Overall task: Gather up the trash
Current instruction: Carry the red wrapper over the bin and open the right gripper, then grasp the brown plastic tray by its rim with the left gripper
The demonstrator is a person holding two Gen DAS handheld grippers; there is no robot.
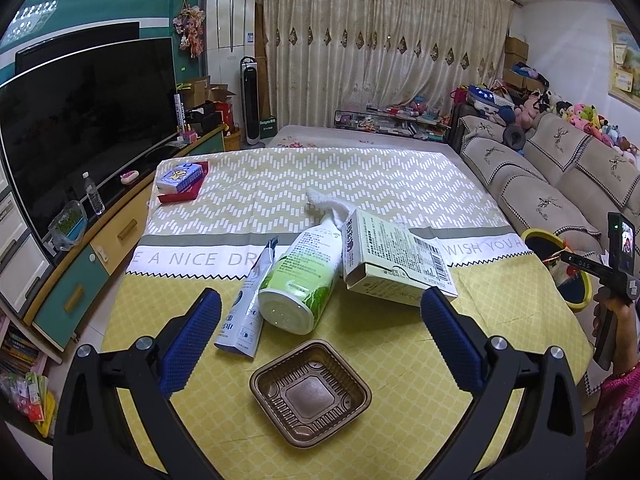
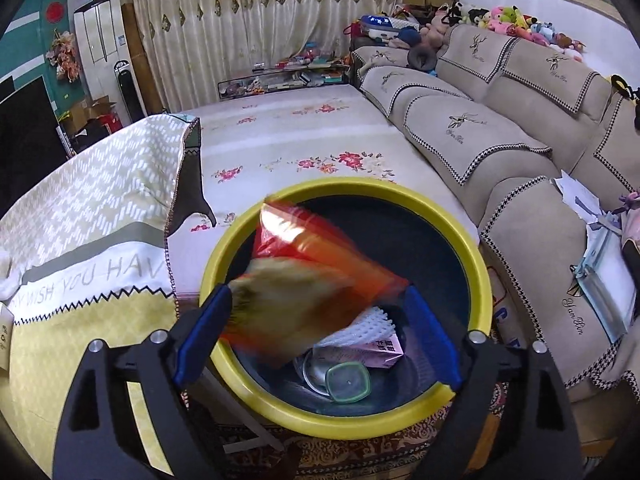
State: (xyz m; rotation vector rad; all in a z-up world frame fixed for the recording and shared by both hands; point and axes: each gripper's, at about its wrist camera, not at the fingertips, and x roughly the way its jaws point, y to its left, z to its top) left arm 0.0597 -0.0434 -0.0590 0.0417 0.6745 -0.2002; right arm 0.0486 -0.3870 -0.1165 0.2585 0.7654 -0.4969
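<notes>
In the left wrist view my left gripper (image 1: 320, 308) is open and empty above the table. Below it lie a brown plastic tray (image 1: 310, 392), a green-and-white spray bottle (image 1: 302, 276) on its side, a white pouch (image 1: 250, 304) and a cardboard box (image 1: 394, 260). In the right wrist view my right gripper (image 2: 320, 308) is open over a yellow-rimmed bin (image 2: 478, 252). A red and tan snack bag (image 2: 308, 276), blurred, is between the fingers above the bin. The bin holds a pink carton (image 2: 378, 354), white foam netting and a green lid (image 2: 348, 382).
A tissue pack on a red box (image 1: 180, 178) sits at the table's far left. A TV (image 1: 88, 120) on a cabinet stands left. A beige sofa (image 2: 520, 132) runs along the right, close to the bin. The right hand-held gripper (image 1: 616, 276) shows at the table's right edge.
</notes>
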